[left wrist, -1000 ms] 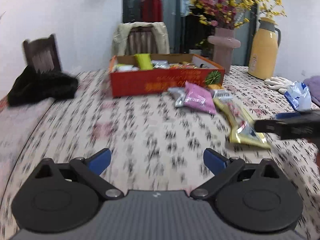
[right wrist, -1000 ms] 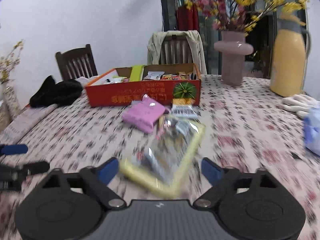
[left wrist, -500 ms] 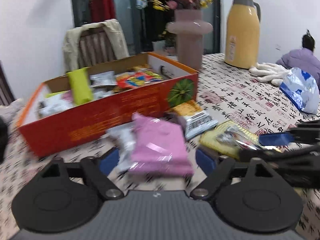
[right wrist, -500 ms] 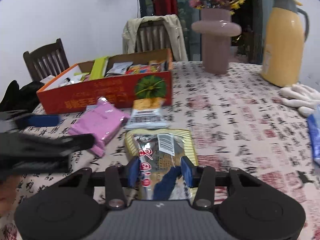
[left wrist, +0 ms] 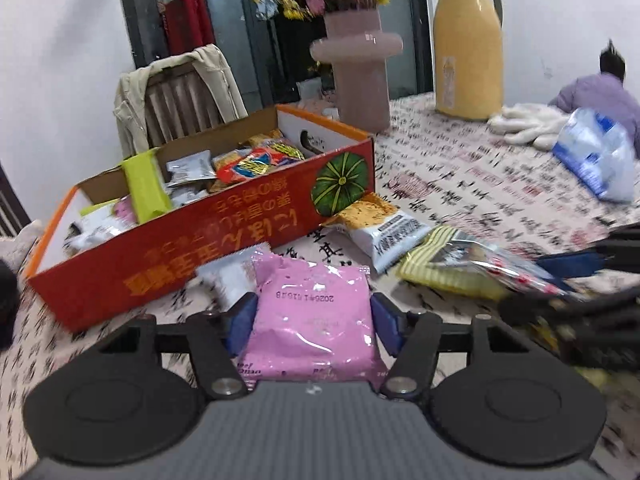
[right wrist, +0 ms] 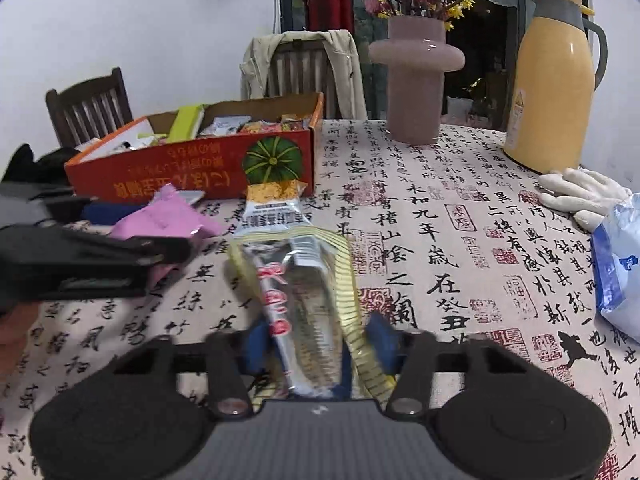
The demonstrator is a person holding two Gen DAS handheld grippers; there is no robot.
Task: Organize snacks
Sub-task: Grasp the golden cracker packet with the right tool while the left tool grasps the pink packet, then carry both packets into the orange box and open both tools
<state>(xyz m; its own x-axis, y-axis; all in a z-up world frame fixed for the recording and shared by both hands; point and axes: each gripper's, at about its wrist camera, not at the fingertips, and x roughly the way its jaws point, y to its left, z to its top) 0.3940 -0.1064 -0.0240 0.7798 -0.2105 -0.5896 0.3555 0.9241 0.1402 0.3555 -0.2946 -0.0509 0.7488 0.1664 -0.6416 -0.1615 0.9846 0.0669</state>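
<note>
Now both jaws closing: left gripper (left wrist: 312,322) pinching the pink packet (left wrist: 312,320), right gripper (right wrist: 320,340) the yellow-striped packet (right wrist: 308,300).

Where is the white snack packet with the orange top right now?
The white packet lies on the tablecloth against the red box at its pumpkin-picture corner, between the pink packet and the yellow packet.

Table (right wrist: 460,216) under a cream cloth printed with black calligraphy and red seals. Directly on it: orange carton (right wrist: 192,168) of snacks at far left; pink packet (left wrist: 312,320), white-and-orange packet (right wrist: 272,208) and yellow-striped packet (right wrist: 308,292) in front of the carton; pink vase (right wrist: 416,80) and yellow thermos jug (right wrist: 552,96) at the far edge; white gloves (right wrist: 580,192) and blue-white bag (right wrist: 620,264) at right.
</note>
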